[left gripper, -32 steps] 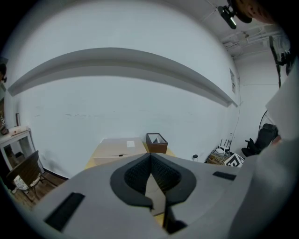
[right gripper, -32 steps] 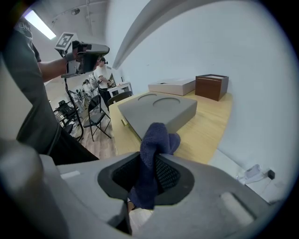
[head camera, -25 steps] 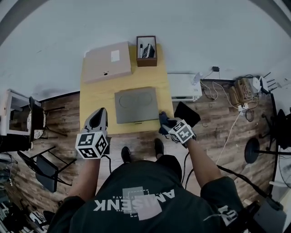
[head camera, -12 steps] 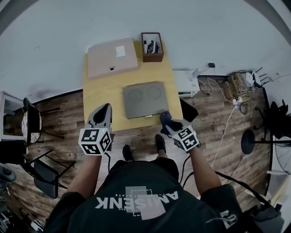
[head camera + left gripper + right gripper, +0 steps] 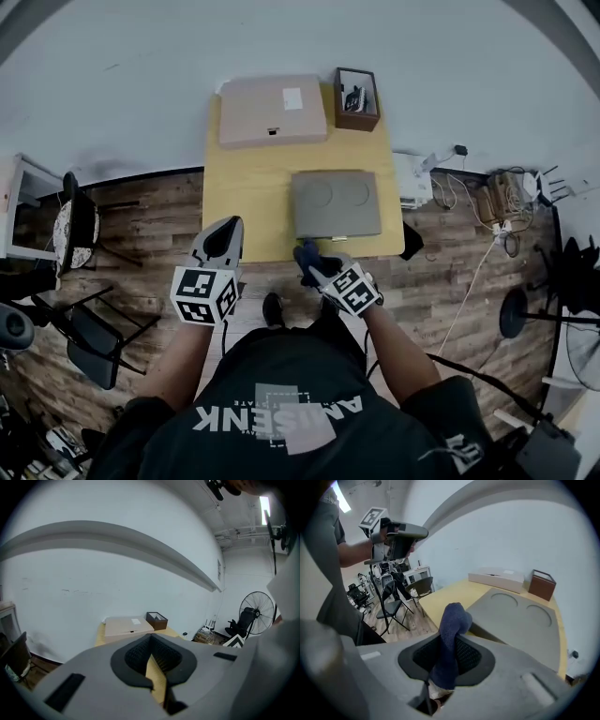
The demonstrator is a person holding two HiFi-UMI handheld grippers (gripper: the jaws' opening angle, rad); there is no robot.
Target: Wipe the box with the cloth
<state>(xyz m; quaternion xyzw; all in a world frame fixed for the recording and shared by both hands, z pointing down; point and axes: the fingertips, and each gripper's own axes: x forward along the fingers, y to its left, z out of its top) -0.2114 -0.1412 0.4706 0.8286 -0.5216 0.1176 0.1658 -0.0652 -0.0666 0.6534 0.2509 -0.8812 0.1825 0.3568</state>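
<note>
Head view. The yellow counter (image 5: 246,192) stood against a pale wall, on a floor of wood planks (image 5: 141,211). A tangle of cables (image 5: 487,197) lay to the right and a dark folding chair (image 5: 89,342) to the left.

Count on the counter, three boxes: one flat cardboard box (image 5: 272,111) at the far edge, one small brown open box (image 5: 357,98) beside it, and one flat grey box (image 5: 336,203) near my side. I had two grippers and one cloth. The right gripper (image 5: 317,269) held the dark blue cloth (image 5: 305,253) at the counter's near edge, just short of the grey box. The left gripper (image 5: 225,234) hung off the counter's near left.

Left gripper view. Jaw tips met, with nothing between them. A standing fan (image 5: 256,612) showed at the right.

Right gripper view. The jaws were clamped on the cloth, which stood up bunched and folded over at its top. The grey box lid was matte, with two round recesses.
</note>
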